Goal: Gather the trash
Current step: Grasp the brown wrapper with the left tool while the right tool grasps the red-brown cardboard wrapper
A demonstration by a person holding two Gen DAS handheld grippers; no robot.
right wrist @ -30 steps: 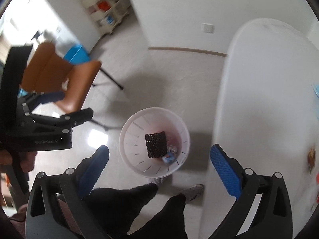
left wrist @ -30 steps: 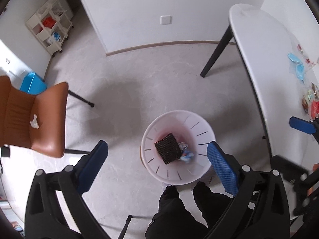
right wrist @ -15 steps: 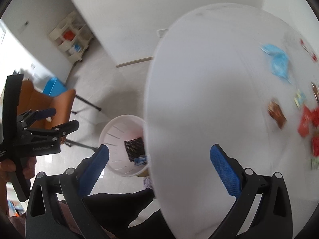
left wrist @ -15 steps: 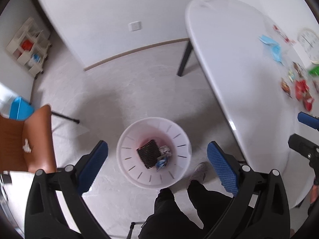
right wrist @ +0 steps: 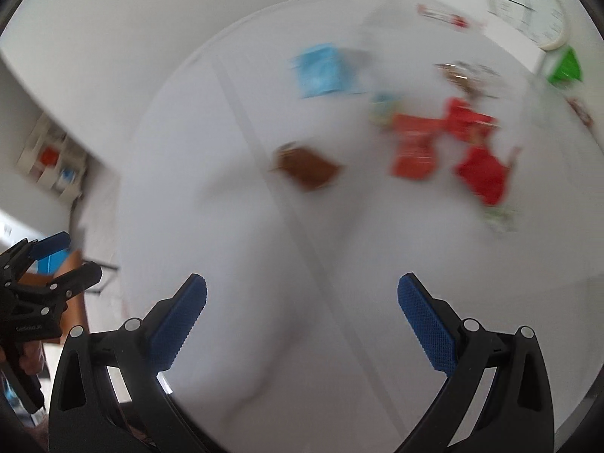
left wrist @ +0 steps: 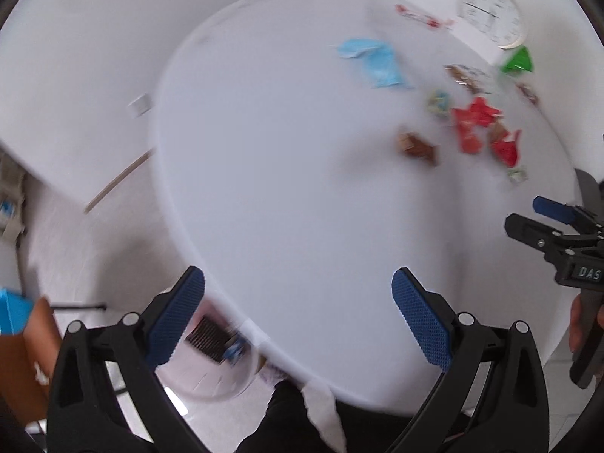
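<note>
Both views are blurred by motion. Trash lies scattered on the far part of the white table [left wrist: 283,173]: a blue wrapper [left wrist: 377,62], a brown wrapper [left wrist: 417,148], red wrappers [left wrist: 477,124] and a green packet [left wrist: 518,61]. The right wrist view shows the same blue wrapper [right wrist: 321,70], brown wrapper [right wrist: 307,168] and red wrappers [right wrist: 445,143]. My left gripper [left wrist: 298,307] is open and empty over the table's near edge. My right gripper [right wrist: 302,311] is open and empty above the table [right wrist: 234,249]. The white bin [left wrist: 215,381], holding a dark mesh piece [left wrist: 209,338], shows under the table edge.
A round white clock [left wrist: 489,13] leans against the wall behind the table. A brown chair [left wrist: 26,370] stands at the lower left beside a blue box [left wrist: 11,311]. A white shelf cart [right wrist: 53,162] sits by the far wall. A person's dark-trousered legs [left wrist: 298,426] are below.
Both grippers have swung up and right from over the bin to over the table. The bin has slid to the lower left edge, and the trash on the table has come into view.
</note>
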